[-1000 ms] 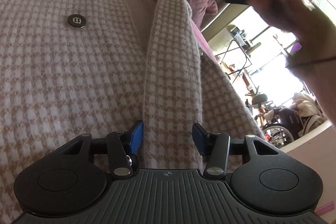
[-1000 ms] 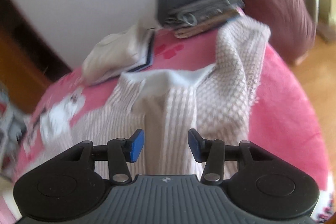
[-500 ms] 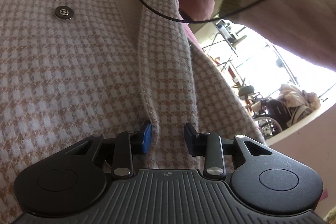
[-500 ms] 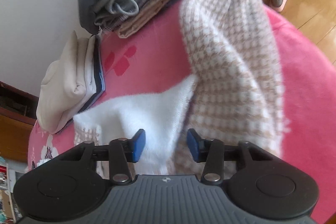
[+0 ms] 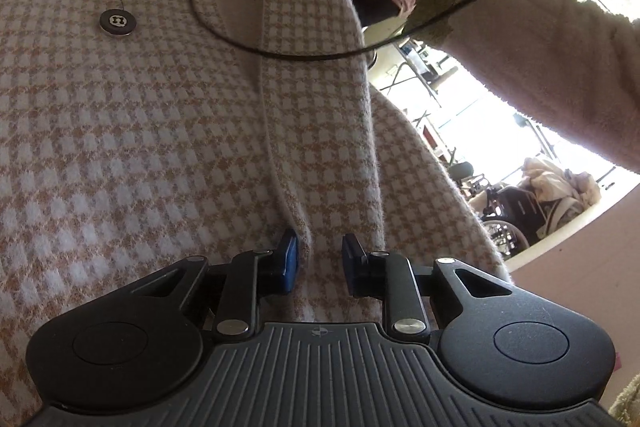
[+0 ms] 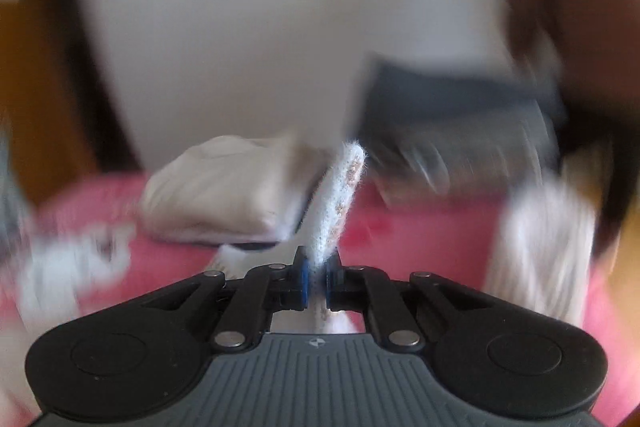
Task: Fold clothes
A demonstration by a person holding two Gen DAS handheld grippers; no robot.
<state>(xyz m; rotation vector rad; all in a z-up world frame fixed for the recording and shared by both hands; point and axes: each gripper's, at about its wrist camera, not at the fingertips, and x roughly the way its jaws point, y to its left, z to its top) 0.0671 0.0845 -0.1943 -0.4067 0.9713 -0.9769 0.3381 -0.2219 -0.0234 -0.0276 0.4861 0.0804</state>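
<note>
Half a second ago parted over the houndstooth jacket (image 5: pixel 168 131), the right gripper (image 6: pixel 315 277) has now clamped a fuzzy edge of it. Above the pink bedspread (image 6: pixel 384 227) the jacket spreads; the left gripper (image 5: pixel 318 259), jaws partly open, straddles its front fold below the button (image 5: pixel 118 22).

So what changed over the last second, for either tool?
The right tool went from open to shut on an edge of the pink-and-white houndstooth knit jacket and is swinging, so its view blurs. The left tool narrowed around the jacket's front edge but remains open. The dark round button stays put.
</note>
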